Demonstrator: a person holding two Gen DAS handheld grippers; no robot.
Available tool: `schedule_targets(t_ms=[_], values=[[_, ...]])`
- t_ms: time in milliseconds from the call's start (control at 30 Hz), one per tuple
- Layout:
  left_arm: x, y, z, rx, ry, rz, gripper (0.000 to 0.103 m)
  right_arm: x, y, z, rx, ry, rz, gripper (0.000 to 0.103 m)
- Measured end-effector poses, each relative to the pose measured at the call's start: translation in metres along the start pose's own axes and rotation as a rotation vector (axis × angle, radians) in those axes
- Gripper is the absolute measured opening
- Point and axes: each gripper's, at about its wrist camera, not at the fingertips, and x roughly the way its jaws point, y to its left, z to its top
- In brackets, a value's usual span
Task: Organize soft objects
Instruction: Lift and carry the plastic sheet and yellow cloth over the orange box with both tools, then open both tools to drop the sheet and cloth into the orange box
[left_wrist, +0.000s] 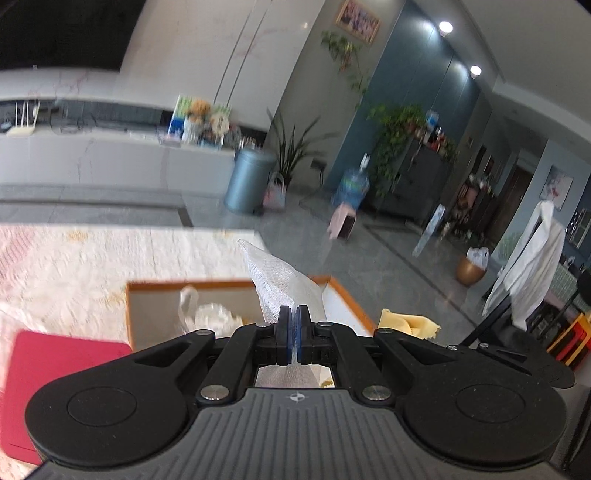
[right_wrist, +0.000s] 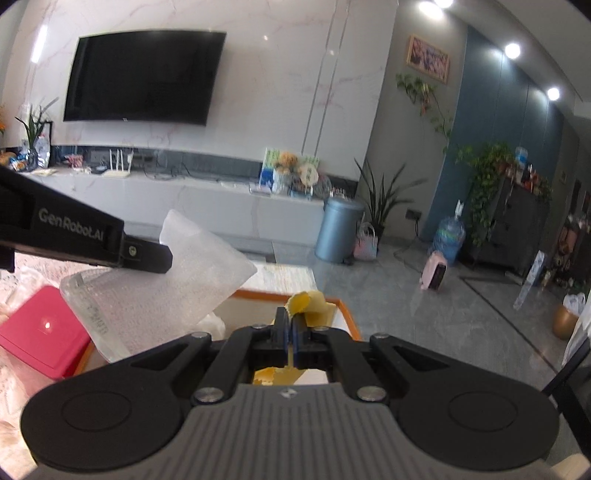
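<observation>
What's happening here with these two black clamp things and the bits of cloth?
A person is tidying soft items with a hand-held gripper in each hand. The left gripper is shut on a white mesh cloth, and the right gripper is shut on a yellow cloth. Both are held above an orange-rimmed tray on the table, where something white already lies. A red box sits beside the tray. Neither cloth has been let go yet.

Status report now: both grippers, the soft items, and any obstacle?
Left gripper shut on white mesh cloth. Right gripper shut on yellow cloth. Both above orange-rimmed tray. White bag already in tray.
</observation>
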Motion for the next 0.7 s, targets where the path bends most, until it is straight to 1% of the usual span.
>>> schedule_targets(t_ms=[133, 233, 367, 433, 567, 633, 700], values=[[0.022, 0.004, -0.011, -0.003, 0.065, 0.019, 0.002, 0.024, 0.000, -0.011, 0.012, 0.064, 0.001, 0.000], [0.039, 0.008, -0.013, -0.003, 0.120, 0.032, 0.002, 0.037, -0.001, -0.021, 0.017, 0.102, 0.004, 0.000], [0.054, 0.006, -0.020, 0.012, 0.167, 0.053, 0.002, 0.050, -0.002, -0.030, 0.026, 0.139, 0.012, 0.000], [0.059, 0.005, -0.023, 0.021, 0.190, 0.054, 0.002, 0.055, -0.001, -0.034, 0.027, 0.154, 0.016, 0.000], [0.064, 0.001, -0.030, 0.080, 0.216, 0.081, 0.003, 0.063, 0.000, -0.039, 0.014, 0.185, 0.021, 0.000], [0.066, 0.001, -0.033, 0.094, 0.242, 0.094, 0.008, 0.064, 0.002, -0.040, 0.001, 0.195, 0.023, 0.001], [0.066, -0.002, -0.032, 0.093, 0.260, 0.100, 0.009, 0.064, 0.003, -0.042, -0.004, 0.198, 0.026, 0.001]])
